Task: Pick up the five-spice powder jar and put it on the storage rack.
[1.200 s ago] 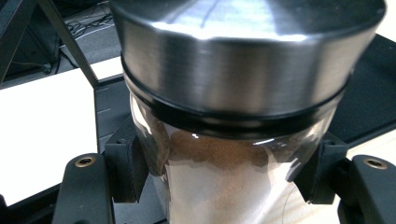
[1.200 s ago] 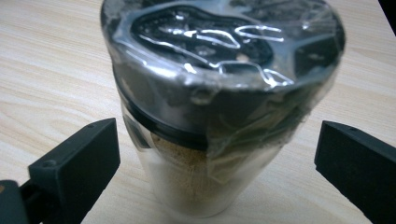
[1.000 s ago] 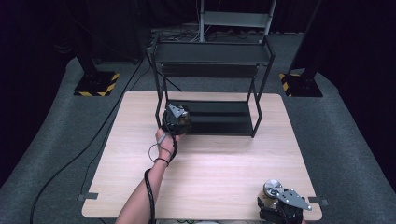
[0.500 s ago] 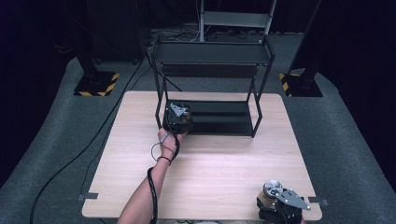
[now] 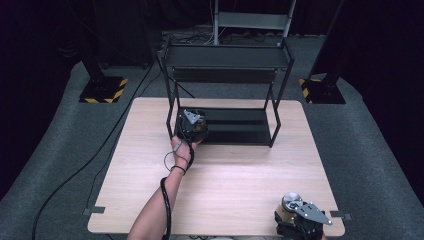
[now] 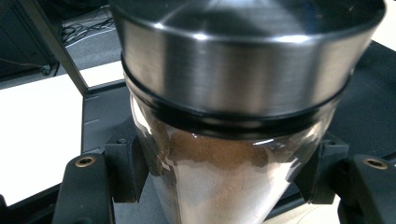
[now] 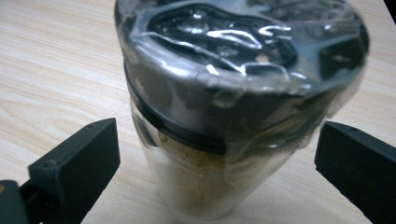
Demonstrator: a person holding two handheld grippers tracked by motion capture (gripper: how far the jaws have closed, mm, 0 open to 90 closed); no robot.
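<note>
My left gripper (image 5: 190, 125) is at the left end of the lower shelf (image 5: 240, 126) of a black metal rack (image 5: 227, 56). In the left gripper view its jaws press both sides of a glass spice jar (image 6: 210, 186), which holds brown powder under a brushed-metal lid (image 6: 229, 70). The left gripper (image 6: 220, 169) is shut on that jar. At the table's front right corner, my right gripper (image 5: 302, 224) rests behind a second jar (image 5: 291, 201). In the right gripper view this second jar (image 7: 233, 93) has a plastic-wrapped lid and stands on the wood between the wide-apart jaws of the right gripper (image 7: 219, 158), untouched.
The wooden table (image 5: 240, 175) carries the two-tier rack at its far side. The rack's upright posts (image 5: 171, 105) flank the lower shelf. A cable (image 5: 165, 205) trails along the person's left forearm. Dark stands with striped bases (image 5: 102, 92) sit on the floor beyond the table.
The left gripper with its jar has shifted very slightly at the shelf's left end. The right gripper and its jar have not moved.
</note>
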